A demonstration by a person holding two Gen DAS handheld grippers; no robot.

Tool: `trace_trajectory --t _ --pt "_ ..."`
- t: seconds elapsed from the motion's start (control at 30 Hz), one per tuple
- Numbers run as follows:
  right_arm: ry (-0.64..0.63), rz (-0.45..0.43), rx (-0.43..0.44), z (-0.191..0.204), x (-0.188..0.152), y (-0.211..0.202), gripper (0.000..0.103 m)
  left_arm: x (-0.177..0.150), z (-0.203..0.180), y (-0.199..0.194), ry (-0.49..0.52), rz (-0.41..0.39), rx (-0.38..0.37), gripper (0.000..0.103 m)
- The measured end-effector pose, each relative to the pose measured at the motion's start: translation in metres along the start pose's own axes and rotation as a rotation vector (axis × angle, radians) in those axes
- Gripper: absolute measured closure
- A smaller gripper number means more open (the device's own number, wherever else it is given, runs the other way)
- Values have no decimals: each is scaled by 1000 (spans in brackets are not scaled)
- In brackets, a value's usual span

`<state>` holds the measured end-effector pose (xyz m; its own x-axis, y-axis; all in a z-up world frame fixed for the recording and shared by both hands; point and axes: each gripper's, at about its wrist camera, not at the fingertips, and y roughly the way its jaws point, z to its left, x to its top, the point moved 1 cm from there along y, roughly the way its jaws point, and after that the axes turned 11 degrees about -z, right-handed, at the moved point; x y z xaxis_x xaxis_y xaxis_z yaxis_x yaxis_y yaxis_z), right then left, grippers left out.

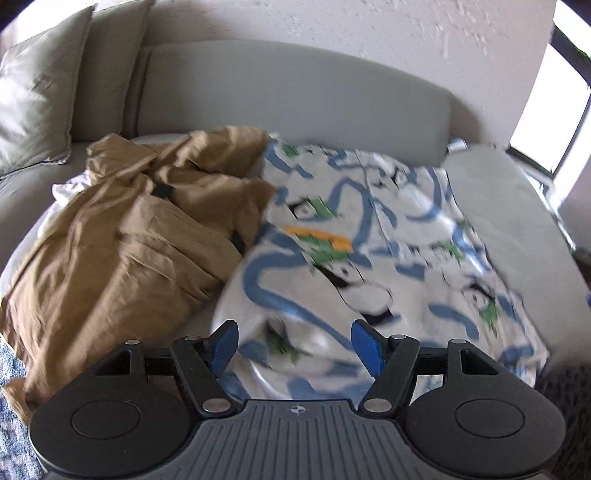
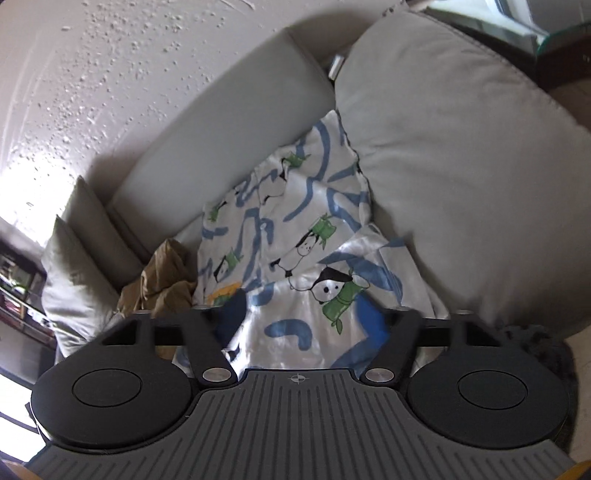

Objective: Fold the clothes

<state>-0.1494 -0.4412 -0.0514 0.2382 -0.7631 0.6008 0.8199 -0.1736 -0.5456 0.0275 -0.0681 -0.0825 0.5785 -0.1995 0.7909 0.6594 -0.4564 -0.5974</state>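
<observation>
Left tongs [image 1: 295,345] apart; right tongs [image 2: 301,325] blurred, seemingly apart; two garments.

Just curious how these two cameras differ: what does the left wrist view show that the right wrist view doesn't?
Left only: the tan garment spread wide, white cloth under it, blue rug. Right only: a glass table, shelves. Both: the penguin-print garment on the grey sofa, pillow, and each view's own gripper, left and right, both open.
</observation>
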Motion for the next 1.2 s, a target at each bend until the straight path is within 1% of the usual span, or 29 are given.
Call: trace_trajectory --t 0.03,0.07,0.13,0.2,0.3,0.37,0.43,0.47,0.5,0.53,0.63,0.77,0.83,0.9,0.93,0.97,1.13,1.17,1.2 --pt "1 -10 -9 -5 -1 5 88 -6 -6 3 4 12 -14 38" --pt "-9 -23 -27 -8 -3 9 89 -12 -14 3 5 26 -30 38" --pt "-44 -39 -48 -14 -4 18 89 -22 -27 10 20 53 -51 38" --pt "-50 -26 -69 -22 -4 29 88 -28 -40 16 72 61 -43 38" --pt "-32 2 -88 -34 -5 43 87 -33 -55 16 139 42 -23 38" --pt "-20 13 -87 -40 -7 47 87 -33 -57 17 143 34 -46 38" --pt "-38 13 -73 -39 -8 48 79 -32 -58 19 146 28 -47 39" --pt "-51 13 -70 -39 -9 49 77 -31 -58 20 153 25 -35 40" --pt "-61 12 -71 -38 -10 50 76 -32 -58 23 160 27 -21 43" --pt "-66 11 -77 -38 -10 52 76 -32 -59 25 164 31 -10 44" --pt "-57 28 -71 -40 -14 58 77 -34 -54 28 134 35 -1 44" --pt "-77 81 -24 -33 -27 63 79 -35 -45 30 95 61 9 45" --pt "-109 105 -14 -26 -35 66 79 -36 -40 32 76 78 15 49" --pt "-127 135 -1 -20 -43 71 79 -36 -35 34 45 93 13 58" --pt "-132 152 8 -18 -47 73 79 -37 -33 35 31 93 11 60" --pt "-136 169 13 -15 -51 76 79 -36 -31 36 25 85 9 61" --pt "-170 246 7 -9 -76 91 79 -28 -39 43 84 -45 -10 61" --pt "-176 258 1 -9 -80 93 79 -26 -40 49 91 -47 -10 61" --pt "-181 270 -7 -10 -83 95 79 -26 -39 59 84 -15 0 61"
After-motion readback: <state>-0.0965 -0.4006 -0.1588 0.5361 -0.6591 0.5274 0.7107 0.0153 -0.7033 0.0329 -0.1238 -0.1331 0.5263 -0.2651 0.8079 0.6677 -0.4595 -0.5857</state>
